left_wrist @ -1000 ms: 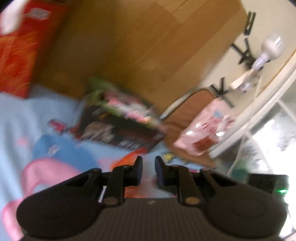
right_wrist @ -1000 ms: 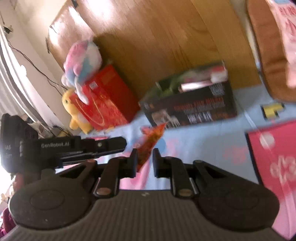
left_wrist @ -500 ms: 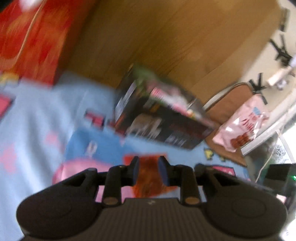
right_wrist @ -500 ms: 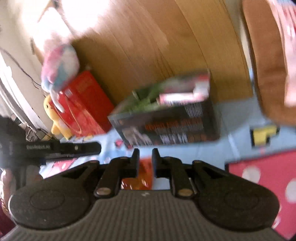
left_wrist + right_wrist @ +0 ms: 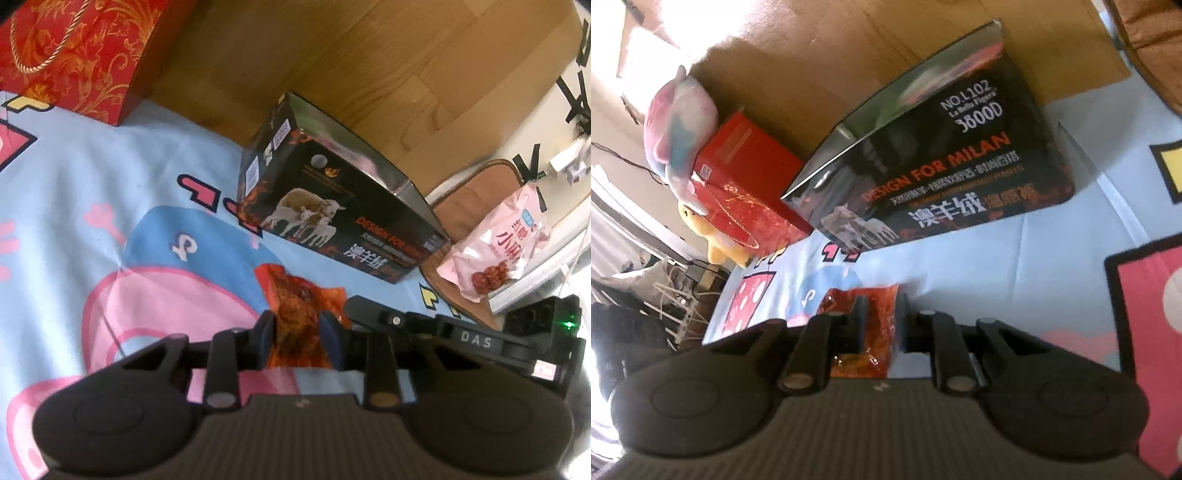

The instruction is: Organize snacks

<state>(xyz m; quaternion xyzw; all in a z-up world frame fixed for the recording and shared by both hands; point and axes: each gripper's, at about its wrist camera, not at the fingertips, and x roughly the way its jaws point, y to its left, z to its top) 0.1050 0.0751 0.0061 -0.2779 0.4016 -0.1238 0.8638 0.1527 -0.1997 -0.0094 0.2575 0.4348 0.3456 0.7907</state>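
The left gripper [image 5: 297,332] has its two fingers a narrow gap apart, and the orange snack packet [image 5: 295,314] lies flat between them on the light blue cartoon sheet [image 5: 92,184]. If the pads [image 5: 266,332] already press the packet, I cannot tell. The right gripper [image 5: 881,317] has also a narrow gap, with the same orange snack packet [image 5: 866,325] between its fingers; here too the contact is not clear. In the left wrist view the right gripper's black body with the letters "DAS" is just beside the packet, on its right side.

Behind the packet, a little apart from it, stands an open black box [image 5: 343,221] with sheep printed on it and the words "DESIGN FOR MILAN" [image 5: 938,166]. Farther right, a pink snack bag [image 5: 495,254] rests on a brown cushion [image 5: 476,192]. Far left, a red gift bag [image 5: 74,55] with gold pattern stands against the wooden board [image 5: 369,55]. In the right wrist view a pink and blue plush toy [image 5: 677,125] sits on this red bag, and a yellow plush [image 5: 720,243] is below it.
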